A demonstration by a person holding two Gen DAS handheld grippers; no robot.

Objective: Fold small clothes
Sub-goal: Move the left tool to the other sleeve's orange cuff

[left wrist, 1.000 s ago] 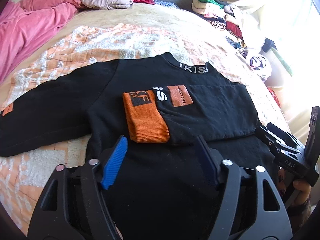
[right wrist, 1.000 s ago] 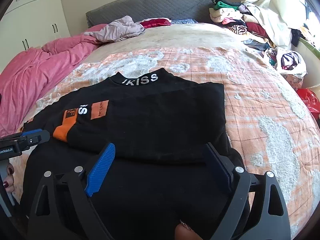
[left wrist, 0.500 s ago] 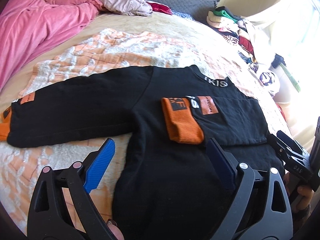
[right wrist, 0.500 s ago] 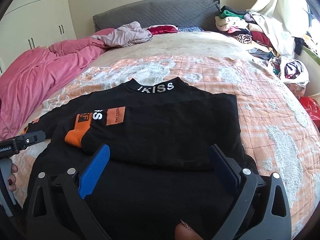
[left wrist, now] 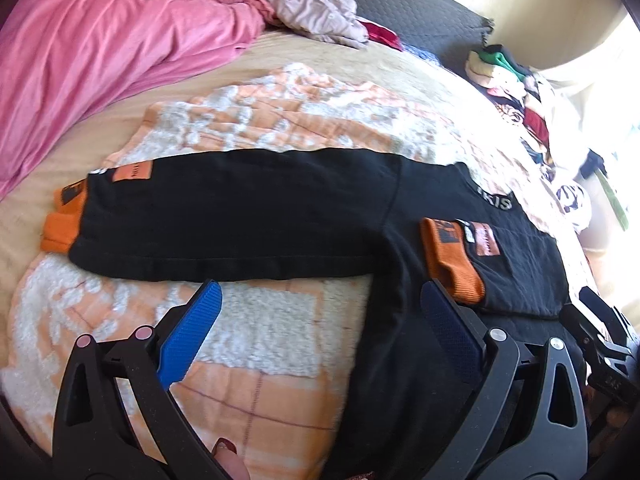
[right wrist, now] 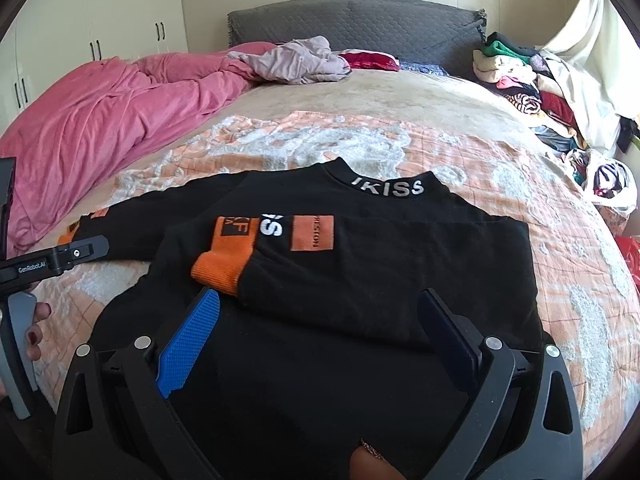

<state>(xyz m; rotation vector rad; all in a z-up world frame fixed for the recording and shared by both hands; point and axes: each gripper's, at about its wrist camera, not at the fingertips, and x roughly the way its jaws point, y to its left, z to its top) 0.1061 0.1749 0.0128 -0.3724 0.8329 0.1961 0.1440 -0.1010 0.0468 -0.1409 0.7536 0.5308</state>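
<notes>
Bedroom scene: a big bed (right wrist: pixel 360 100) with a grey padded headboard (right wrist: pixel 352 20), white wardrobes (right wrist: pixel 92 36) off by the wall, and a pink duvet (right wrist: pixel 100 120) bunched along one side edge of the bed. There's a crumpled pale garment (right wrist: pixel 296 60) up near the headboard and a messy pile of clothes (right wrist: pixel 528 84) along the other side edge. An orange-and-white fleecy blanket (right wrist: pixel 580 280) is spread over the foot half of the bed.

The thing being folded is a black sweatshirt (right wrist: pixel 360 280) lying flat on that blanket, collar toward the headboard with white "KISS" lettering on it. One sleeve (right wrist: pixel 380 268) is already folded across the chest, its orange cuff (right wrist: pixel 224 268) sitting near the middle of the shirt. The other sleeve (left wrist: pixel 240 220) is stretched straight out toward the pink-duvet edge, with its orange cuff at the far end.

The left gripper (left wrist: pixel 320 320) has just been opening its jaws and now they're spread wide with nothing between them, hovering over the blanket and the shirt's side seam just below the outstretched sleeve. The right gripper (right wrist: pixel 320 328) is also wide open and empty, hanging over the lower body of the shirt, just short of the folded sleeve. A hand with dark red nail polish (right wrist: pixel 36 332) shows at the edge of the right wrist view, holding the left gripper's handle.
</notes>
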